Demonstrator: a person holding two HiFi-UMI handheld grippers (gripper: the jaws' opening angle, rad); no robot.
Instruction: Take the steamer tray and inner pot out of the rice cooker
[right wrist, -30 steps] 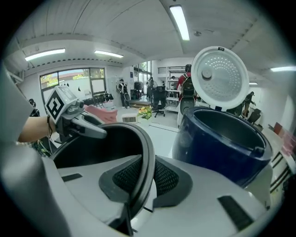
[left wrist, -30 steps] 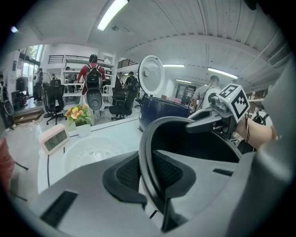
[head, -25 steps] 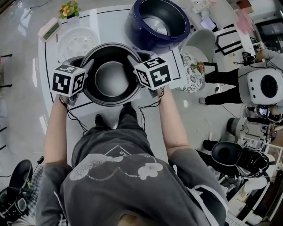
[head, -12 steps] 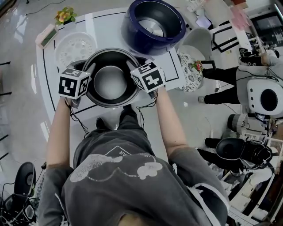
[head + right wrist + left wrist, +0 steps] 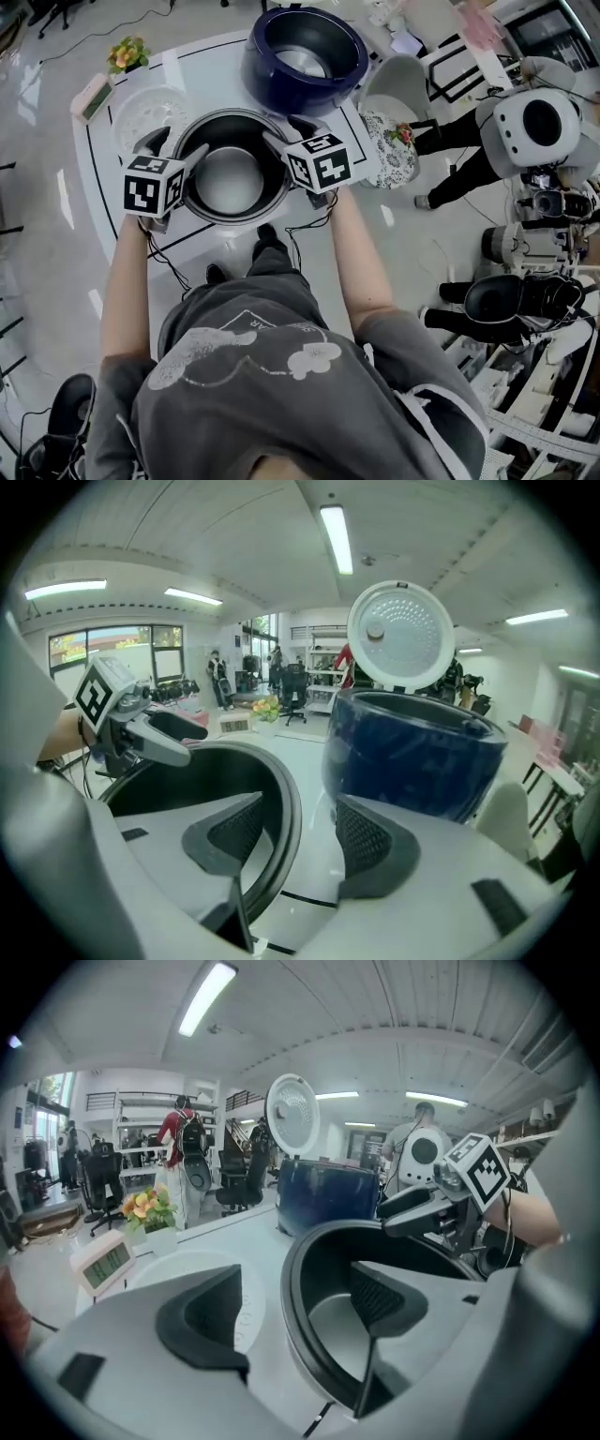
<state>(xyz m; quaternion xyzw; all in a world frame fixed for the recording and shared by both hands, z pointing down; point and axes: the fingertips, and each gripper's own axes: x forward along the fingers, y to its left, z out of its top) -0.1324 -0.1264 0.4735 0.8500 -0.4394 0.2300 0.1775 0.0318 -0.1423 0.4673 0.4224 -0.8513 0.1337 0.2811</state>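
Done, we reckon — steamer tray and inner pot out of the rice cooker; left gripper, right gripper just opened astride the pot's rim

Nothing legible to call out here. The small pale digital clock on the white bench shows dark digits, too blurred to read. The grey T-shirt has a pale print with unreadable lettering. The white marker cube carries only black square patterns.
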